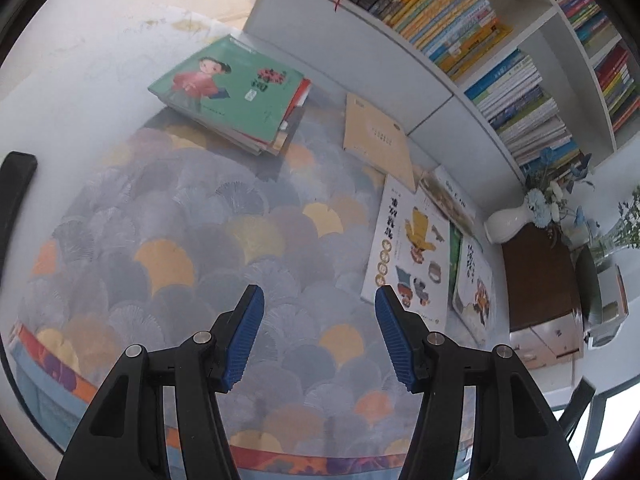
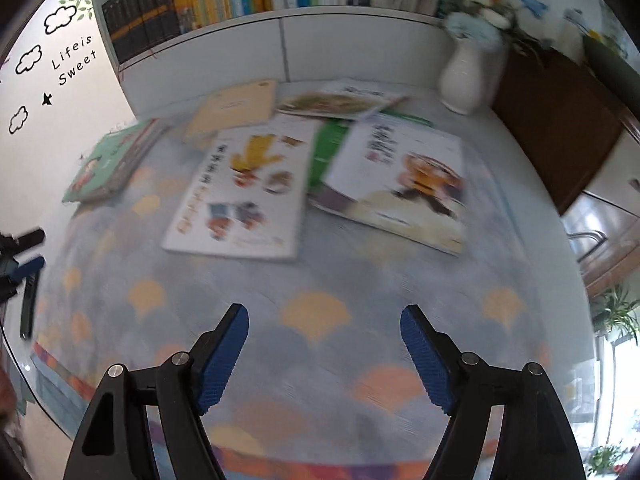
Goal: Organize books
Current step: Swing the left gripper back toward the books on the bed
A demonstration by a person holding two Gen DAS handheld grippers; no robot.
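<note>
Left wrist view: the left gripper (image 1: pixel 320 294) has its blue-padded jaws spread apart with nothing between them, hanging above the patterned tablecloth (image 1: pixel 192 232) of grey and yellow fan shapes. Just beyond the right pad lies a white picture book (image 1: pixel 412 248) flat on the cloth, and beside it, further right, a second white book (image 1: pixel 474 280) that overlaps a green one (image 1: pixel 454 248). Past these, toward the shelf, a tan book (image 1: pixel 376 136) lies flat, touching another pale book (image 1: pixel 448 192) at its corner. Well to the left of the tan one sits a stack of books topped by a green cover (image 1: pixel 232 84) with a drawn child on it. Behind everything stands a white bookshelf (image 1: pixel 360 52) packed with upright spines, and at its end a white vase (image 1: pixel 508 220) with blue flowers beside a brown cabinet (image 1: pixel 540 276).

Right wrist view, blurred: the right gripper (image 2: pixel 324 314) also has its jaws wide apart and empty over the same tablecloth (image 2: pixel 312 312). Ahead lie the white picture book (image 2: pixel 244 188) and the second white book (image 2: pixel 404 176), the green one (image 2: pixel 326 148) showing between them. The tan book (image 2: pixel 236 106) and the green-topped stack (image 2: pixel 112 160) lie further left, the vase (image 2: pixel 466 76) to the right against the bookshelf (image 2: pixel 320 44). The other gripper's blue tip (image 2: pixel 28 266) shows at the left edge.
</note>
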